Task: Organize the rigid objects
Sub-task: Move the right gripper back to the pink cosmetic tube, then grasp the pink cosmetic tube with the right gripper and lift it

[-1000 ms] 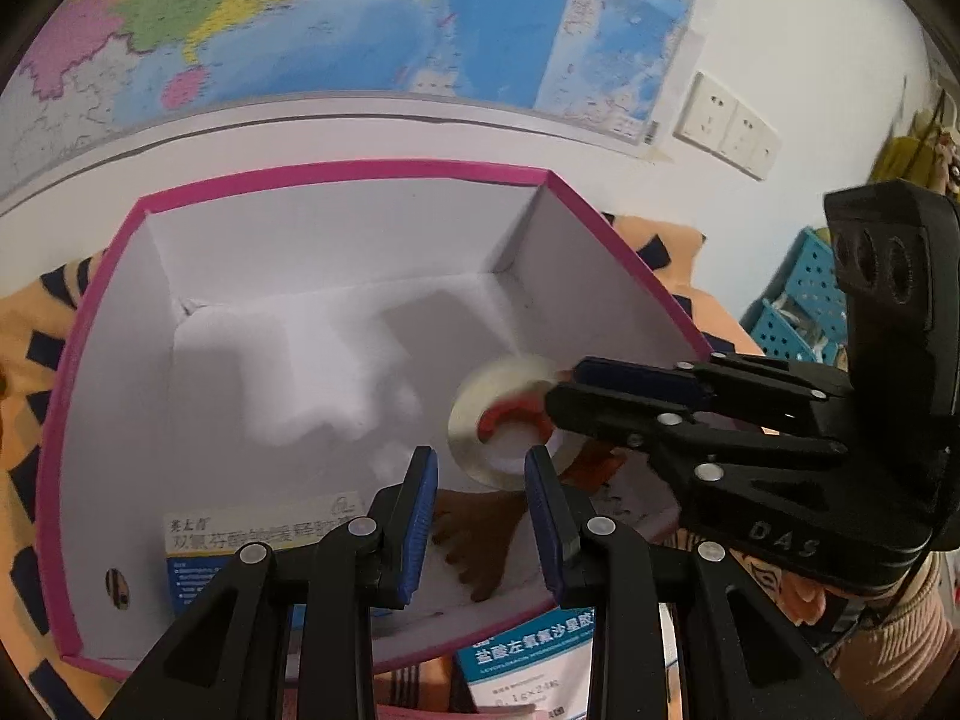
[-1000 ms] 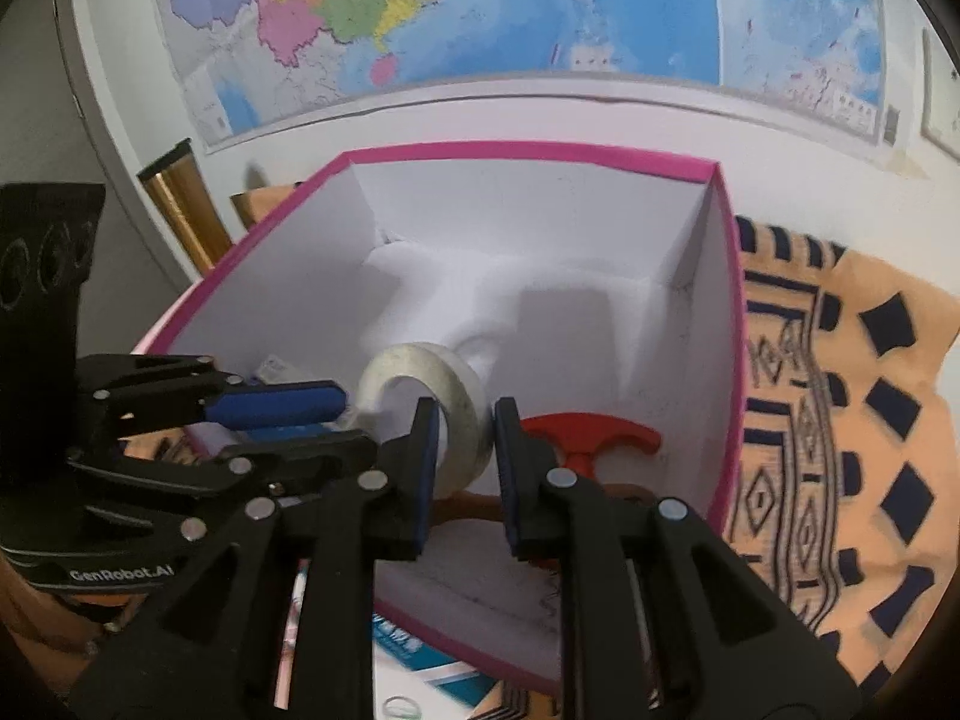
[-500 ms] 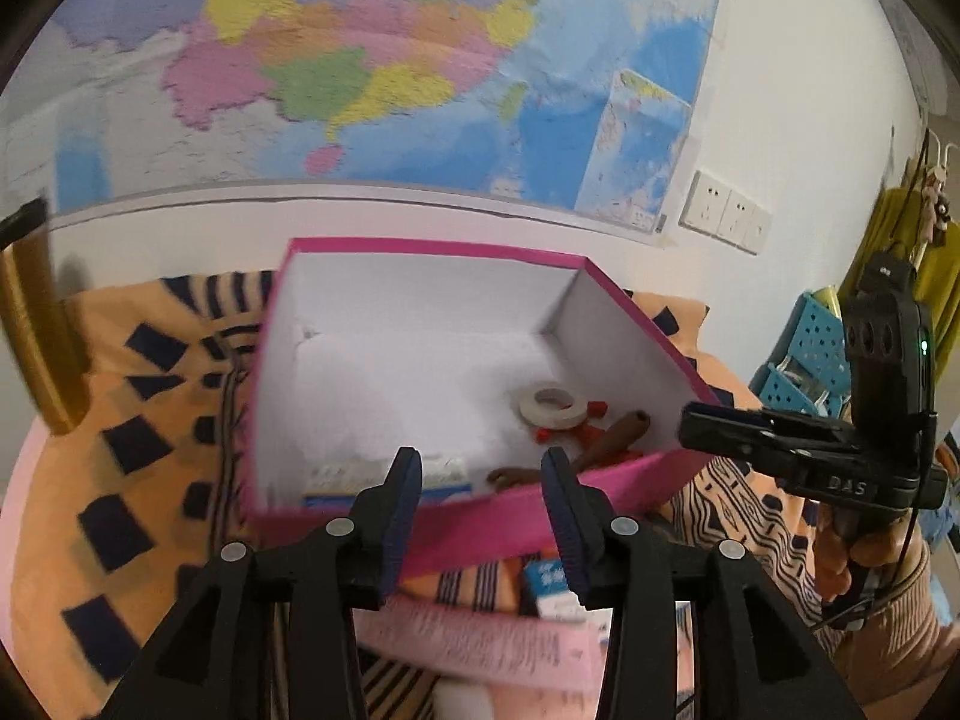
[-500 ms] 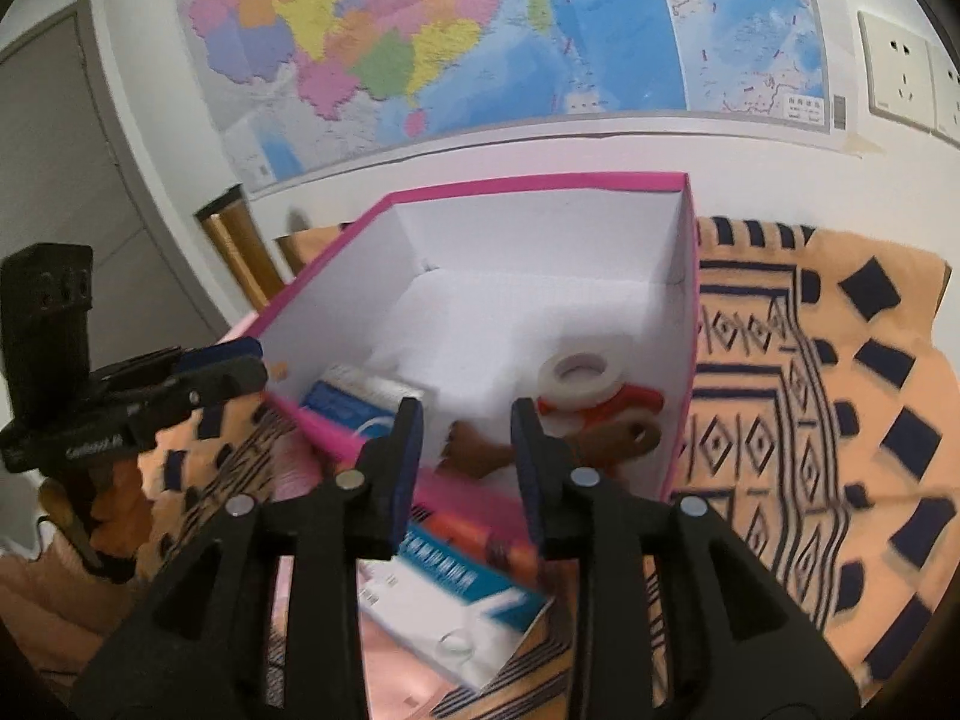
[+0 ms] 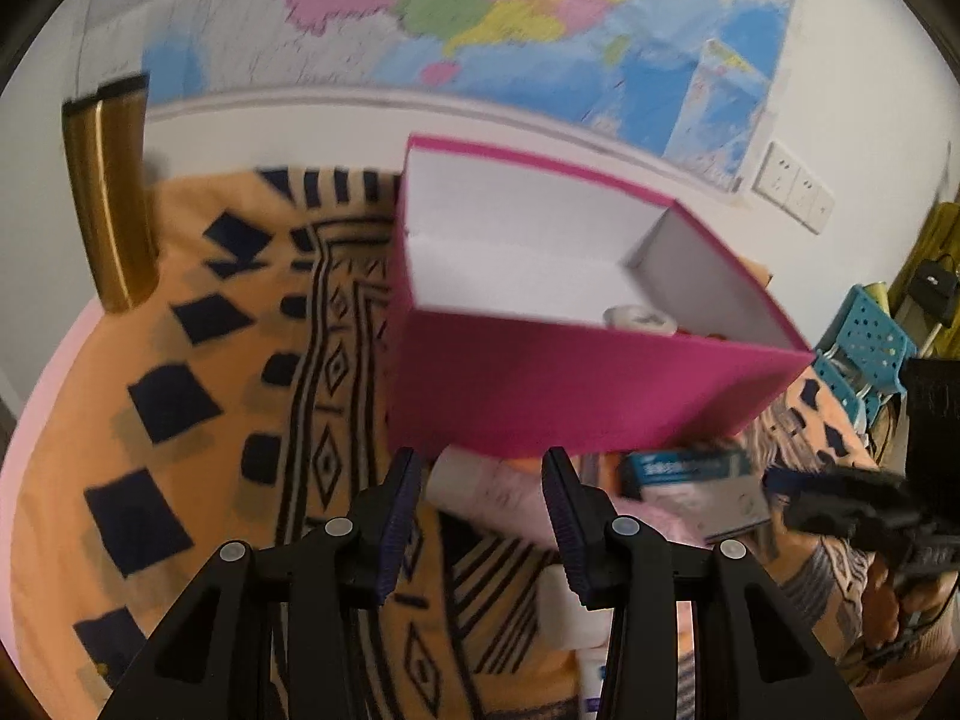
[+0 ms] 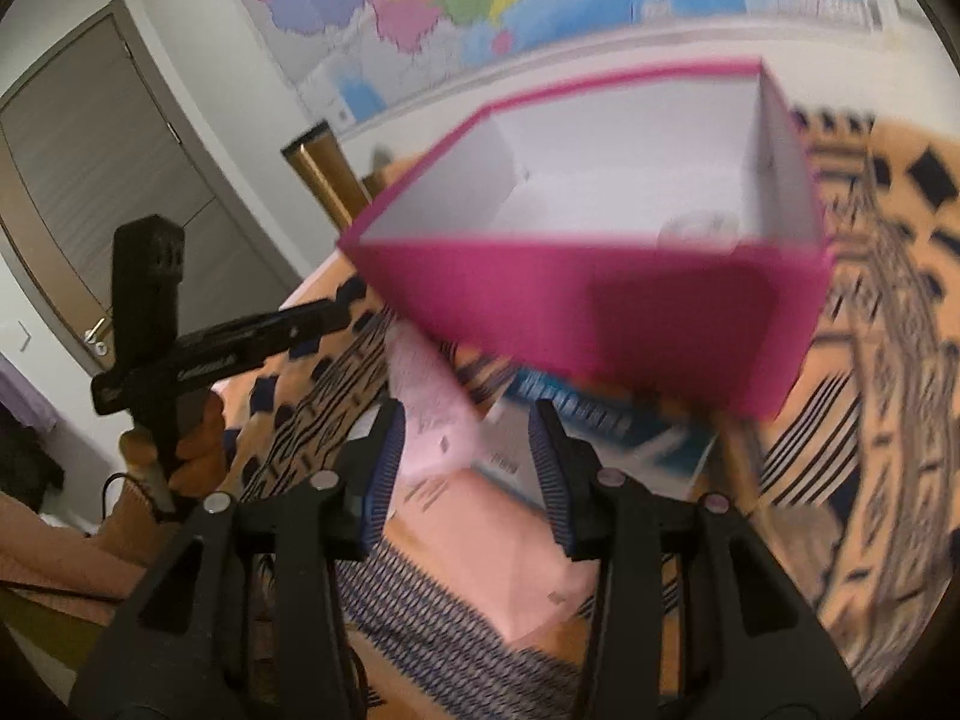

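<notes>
A magenta box [image 5: 576, 396] with white inside stands on an orange patterned cloth [image 5: 198, 396]; it also shows in the right wrist view [image 6: 600, 306]. A tape roll [image 5: 639, 318] lies inside it. In front of the box lie a pale pink box [image 5: 492, 489] and a blue and white medicine box [image 5: 690, 474]; both show in the right wrist view, pink [image 6: 429, 408] and blue [image 6: 576, 420]. My left gripper [image 5: 480, 516] is open and empty above the pink box. My right gripper [image 6: 465, 468] is open and empty above the pink and blue boxes.
A wall map [image 5: 480, 18] hangs behind the box. A gold post [image 5: 111, 204] stands at the far left. Blue perforated baskets [image 5: 864, 354] sit at the right. A white object [image 5: 564, 612] lies near my left fingers. A door [image 6: 102, 180] is at the left.
Both grippers have pulled back and down from the magenta box and now look at its front wall. The right gripper let go of the tape roll, which lies in the box. Both stand wider open.
</notes>
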The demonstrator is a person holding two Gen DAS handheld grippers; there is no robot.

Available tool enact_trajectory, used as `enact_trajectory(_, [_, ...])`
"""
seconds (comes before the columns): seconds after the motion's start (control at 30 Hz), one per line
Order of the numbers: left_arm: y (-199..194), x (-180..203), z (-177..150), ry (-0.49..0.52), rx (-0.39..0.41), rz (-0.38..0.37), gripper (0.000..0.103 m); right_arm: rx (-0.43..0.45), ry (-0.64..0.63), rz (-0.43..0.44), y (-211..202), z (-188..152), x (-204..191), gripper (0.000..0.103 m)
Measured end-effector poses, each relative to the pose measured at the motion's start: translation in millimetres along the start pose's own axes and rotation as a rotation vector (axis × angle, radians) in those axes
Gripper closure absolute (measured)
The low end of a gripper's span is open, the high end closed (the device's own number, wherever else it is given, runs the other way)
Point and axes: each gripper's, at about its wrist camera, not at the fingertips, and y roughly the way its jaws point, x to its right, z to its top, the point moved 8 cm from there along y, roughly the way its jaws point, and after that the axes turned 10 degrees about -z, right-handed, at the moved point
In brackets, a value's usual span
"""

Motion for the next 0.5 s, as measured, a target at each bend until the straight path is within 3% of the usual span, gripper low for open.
enact_trajectory(0.17, [16,-12,-8,-0.028,-0.051,-0.018,0.06,-0.083,0.035,0.042,24,-22,-8,0.058])
enact_trajectory(0.5, [36,-14,-10,-0.04,-0.103,-0.099,0.06,-0.108,0.077,0.064,38,-27,-10,0.058])
